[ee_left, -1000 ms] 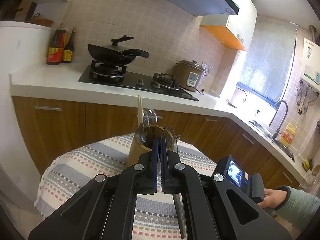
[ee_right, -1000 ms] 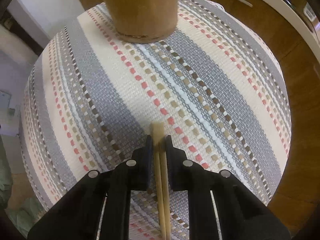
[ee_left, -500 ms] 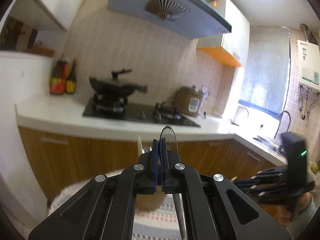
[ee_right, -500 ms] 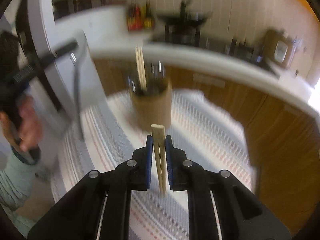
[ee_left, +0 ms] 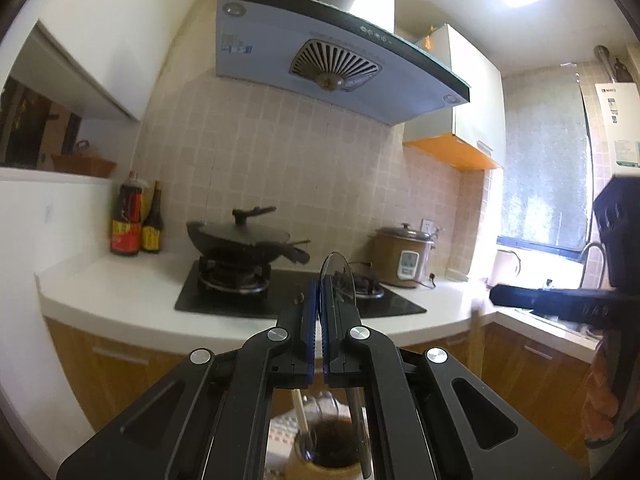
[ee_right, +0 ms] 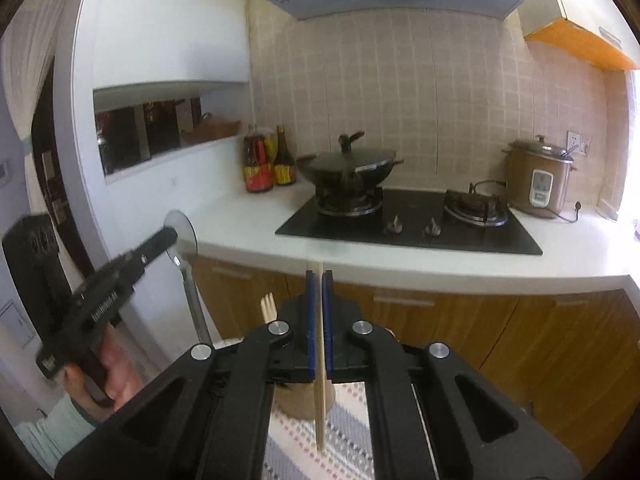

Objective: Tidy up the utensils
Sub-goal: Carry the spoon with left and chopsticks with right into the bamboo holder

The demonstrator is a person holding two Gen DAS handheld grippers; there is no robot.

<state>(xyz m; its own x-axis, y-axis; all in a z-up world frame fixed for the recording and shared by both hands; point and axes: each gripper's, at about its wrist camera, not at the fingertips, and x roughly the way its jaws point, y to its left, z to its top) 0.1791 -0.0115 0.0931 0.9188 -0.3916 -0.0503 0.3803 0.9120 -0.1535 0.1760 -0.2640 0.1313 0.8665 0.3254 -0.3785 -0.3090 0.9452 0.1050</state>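
Observation:
My left gripper (ee_left: 320, 284) is shut on a metal spoon (ee_left: 338, 272); its bowl sticks up past the fingertips and its handle hangs down behind the fingers. Below, the wooden utensil holder (ee_left: 326, 456) holds chopsticks and spoons. In the right wrist view my right gripper (ee_right: 319, 276) is shut on a pair of wooden chopsticks (ee_right: 320, 400) that hang down over the holder (ee_right: 304, 402). The left gripper with the spoon (ee_right: 190, 276) shows at the left there.
The holder stands on a round table with a striped cloth (ee_right: 340, 440). Behind is a white counter (ee_right: 440, 264) with a gas hob, a black wok (ee_right: 348, 166), sauce bottles (ee_right: 266, 164) and a rice cooker (ee_right: 538, 180). A range hood hangs above.
Both grippers have risen and tilted up from the table to face the kitchen wall. The right one lifted the chopsticks off the cloth; the left still holds the spoon.

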